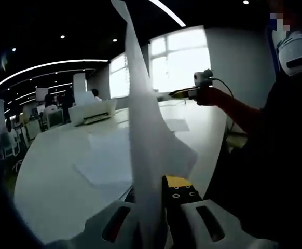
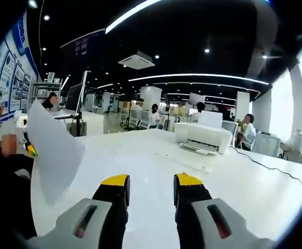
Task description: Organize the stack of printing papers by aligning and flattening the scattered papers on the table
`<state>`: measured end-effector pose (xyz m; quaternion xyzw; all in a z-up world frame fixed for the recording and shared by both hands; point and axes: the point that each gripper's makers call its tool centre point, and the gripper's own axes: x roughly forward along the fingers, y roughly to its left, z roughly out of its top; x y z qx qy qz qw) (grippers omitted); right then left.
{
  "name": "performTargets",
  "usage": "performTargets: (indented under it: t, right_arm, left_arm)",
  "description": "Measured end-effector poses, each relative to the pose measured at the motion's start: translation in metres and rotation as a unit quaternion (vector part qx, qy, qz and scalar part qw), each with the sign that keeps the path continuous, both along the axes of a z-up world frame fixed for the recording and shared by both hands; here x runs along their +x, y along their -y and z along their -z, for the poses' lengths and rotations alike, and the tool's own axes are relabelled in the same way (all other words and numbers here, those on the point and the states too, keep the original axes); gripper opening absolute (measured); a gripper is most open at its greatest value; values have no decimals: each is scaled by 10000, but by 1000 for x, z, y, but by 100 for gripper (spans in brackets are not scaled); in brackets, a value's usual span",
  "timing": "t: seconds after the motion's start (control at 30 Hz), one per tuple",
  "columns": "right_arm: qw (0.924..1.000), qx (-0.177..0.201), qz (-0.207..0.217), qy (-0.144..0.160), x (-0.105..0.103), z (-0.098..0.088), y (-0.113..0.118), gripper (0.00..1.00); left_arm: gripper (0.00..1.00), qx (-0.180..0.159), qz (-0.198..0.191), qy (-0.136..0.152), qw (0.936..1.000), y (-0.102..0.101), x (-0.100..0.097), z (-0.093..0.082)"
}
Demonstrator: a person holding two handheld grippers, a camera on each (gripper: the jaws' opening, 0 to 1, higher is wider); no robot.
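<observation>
Ahead of your left tool [image 1: 161, 199], which is clamped on a sheet of paper [image 1: 143, 124] standing up on edge from its jaws, the white surface [image 1: 52, 176] stretches away with more loose papers [image 1: 107, 161] lying flat just beyond the jaws. Your right tool [image 2: 150, 189] hangs with its jaws parted and empty above the surface, a white printer [image 2: 203, 137] farther off. Around you, ceiling strip lights [image 2: 203, 77], bright windows [image 1: 184, 59] and seated people [image 2: 153, 115] at desks.
</observation>
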<state>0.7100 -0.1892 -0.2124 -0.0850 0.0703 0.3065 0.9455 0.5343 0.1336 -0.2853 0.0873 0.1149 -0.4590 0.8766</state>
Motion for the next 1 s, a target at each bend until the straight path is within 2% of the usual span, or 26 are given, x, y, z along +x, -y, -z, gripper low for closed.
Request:
performTargets:
  t: [0.03,0.17,0.53,0.83,1.0]
  right_arm:
    - [9998,-166,43,-42,5,5,2,30]
    - [9992,-349,113,-166,19,16,4,31]
    - [9982,-283,259,-457,43,37,12,31]
    - [9972,-40,481,-572,62,44,22,31]
    - [9969,-53,514,-593,70,46,20,31]
  left_arm:
    - [6,3,-4,-11,10000,0,0,1]
    - [6,7,-18,-60,10000,-1,1,3]
    - [6,5,2,-114,9999,0,2,6]
    - [6,19,-46,-101,9999,-3,4,5]
    - [6,45,-46,-102,9999,-3,5,6]
